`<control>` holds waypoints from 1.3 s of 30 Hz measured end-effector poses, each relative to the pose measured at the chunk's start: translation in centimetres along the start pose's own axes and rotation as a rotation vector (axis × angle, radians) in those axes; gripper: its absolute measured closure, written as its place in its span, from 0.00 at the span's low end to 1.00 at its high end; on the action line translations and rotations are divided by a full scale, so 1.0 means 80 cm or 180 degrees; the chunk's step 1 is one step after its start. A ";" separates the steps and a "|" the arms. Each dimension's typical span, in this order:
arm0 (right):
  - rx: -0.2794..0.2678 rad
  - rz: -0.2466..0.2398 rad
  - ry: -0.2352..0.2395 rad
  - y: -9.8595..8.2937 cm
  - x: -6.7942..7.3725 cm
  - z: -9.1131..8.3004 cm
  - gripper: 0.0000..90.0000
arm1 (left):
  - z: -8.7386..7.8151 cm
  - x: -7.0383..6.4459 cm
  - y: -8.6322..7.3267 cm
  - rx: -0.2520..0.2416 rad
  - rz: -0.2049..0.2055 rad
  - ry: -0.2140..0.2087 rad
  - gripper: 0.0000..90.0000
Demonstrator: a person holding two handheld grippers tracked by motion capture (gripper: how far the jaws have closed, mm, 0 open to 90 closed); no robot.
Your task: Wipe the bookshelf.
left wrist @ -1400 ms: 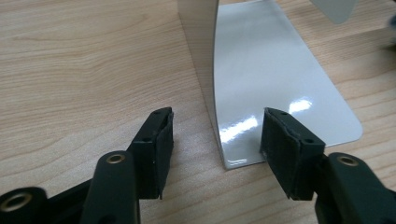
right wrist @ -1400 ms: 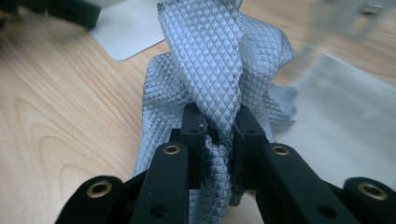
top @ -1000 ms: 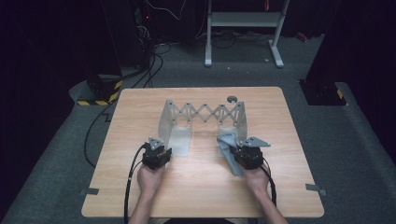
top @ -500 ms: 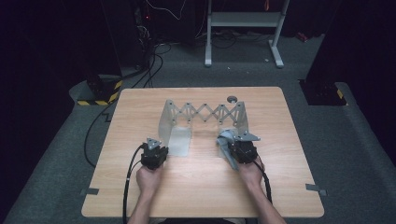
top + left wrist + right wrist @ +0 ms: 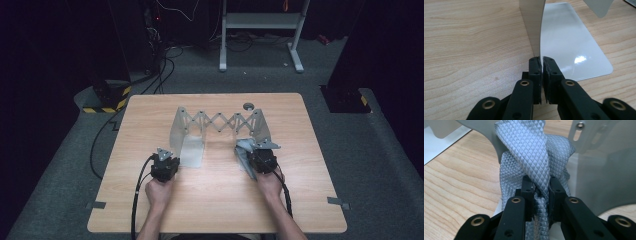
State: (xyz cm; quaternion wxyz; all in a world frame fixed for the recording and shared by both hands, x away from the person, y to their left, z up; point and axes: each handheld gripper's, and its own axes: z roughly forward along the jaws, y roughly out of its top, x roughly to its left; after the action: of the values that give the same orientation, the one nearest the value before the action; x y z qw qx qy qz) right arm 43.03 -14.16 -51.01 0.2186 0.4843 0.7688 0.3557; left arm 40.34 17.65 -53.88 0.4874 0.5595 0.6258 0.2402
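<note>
Left tongs (image 5: 541, 62) are pressed together on the lower edge of an upright white panel (image 5: 534, 27), with its flat sheet (image 5: 571, 45) lying on the table (image 5: 469, 45) just beyond. Right tongs (image 5: 541, 187) pinch grey quilted fabric (image 5: 531, 150) beside the expanding metal rack (image 5: 220, 122).

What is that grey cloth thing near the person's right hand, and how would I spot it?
Start at the wooden table and find the folding metal rack with the zigzag middle. At its right end panel, the right hand-held gripper is shut on a grey strap. Unlike the smooth, shiny panels around it, it is soft fabric with a woven diamond pattern.
</note>
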 end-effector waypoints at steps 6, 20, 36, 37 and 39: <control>-0.0018 -0.0025 0.0085 0.005 0.007 0.007 0.88 | -0.001 0.001 0.000 0.0025 0.0019 -0.0003 0.95; -0.0466 -0.0078 0.0338 0.045 0.020 -0.034 0.88 | -0.001 0.001 0.000 0.0030 0.0000 -0.0028 0.95; -0.0529 -0.0212 0.0264 0.066 0.035 -0.041 0.89 | 0.000 0.001 0.001 0.0011 -0.0075 -0.0067 0.95; -0.0475 -0.0231 0.0253 0.063 0.036 -0.034 0.89 | 0.000 0.001 0.001 0.0001 -0.0091 -0.0070 0.95; -0.0355 -0.0318 0.0130 0.057 0.040 -0.020 0.89 | -0.001 0.002 0.001 0.0045 -0.0032 -0.0077 0.94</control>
State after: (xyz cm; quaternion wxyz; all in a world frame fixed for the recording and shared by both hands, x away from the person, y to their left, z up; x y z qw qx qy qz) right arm 43.24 -10.58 -46.42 0.2470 0.4250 0.7753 0.3965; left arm 40.32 17.85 -53.85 0.4922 0.5626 0.6244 0.2266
